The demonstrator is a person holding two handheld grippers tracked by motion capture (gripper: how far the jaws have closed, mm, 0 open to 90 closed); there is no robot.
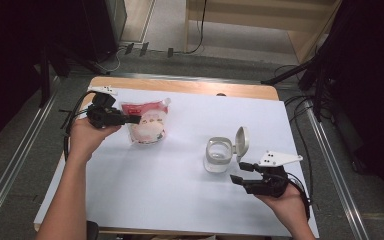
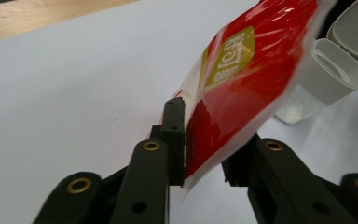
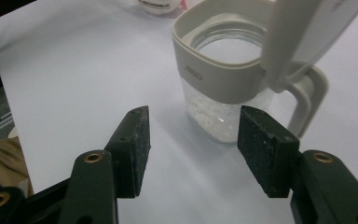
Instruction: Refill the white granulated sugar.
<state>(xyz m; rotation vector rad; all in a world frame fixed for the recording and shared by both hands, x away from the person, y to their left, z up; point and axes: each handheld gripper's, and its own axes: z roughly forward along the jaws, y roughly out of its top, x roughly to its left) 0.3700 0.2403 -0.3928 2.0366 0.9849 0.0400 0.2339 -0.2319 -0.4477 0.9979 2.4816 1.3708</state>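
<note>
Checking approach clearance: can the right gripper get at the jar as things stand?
Probably yes. The right gripper is open and aimed at the jar, with bare white table cover between them. The flipped-up lid and handle sit off to one side, and the pouch is far off.

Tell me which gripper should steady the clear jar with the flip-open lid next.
Right. The right gripper stands open just short of the clear jar, nothing between its jaws. The left gripper is across the table, closed on the red pouch.

Bright even overhead light, dark surroundings, glare on pouch [image 2: 242, 93], soft focus
</note>
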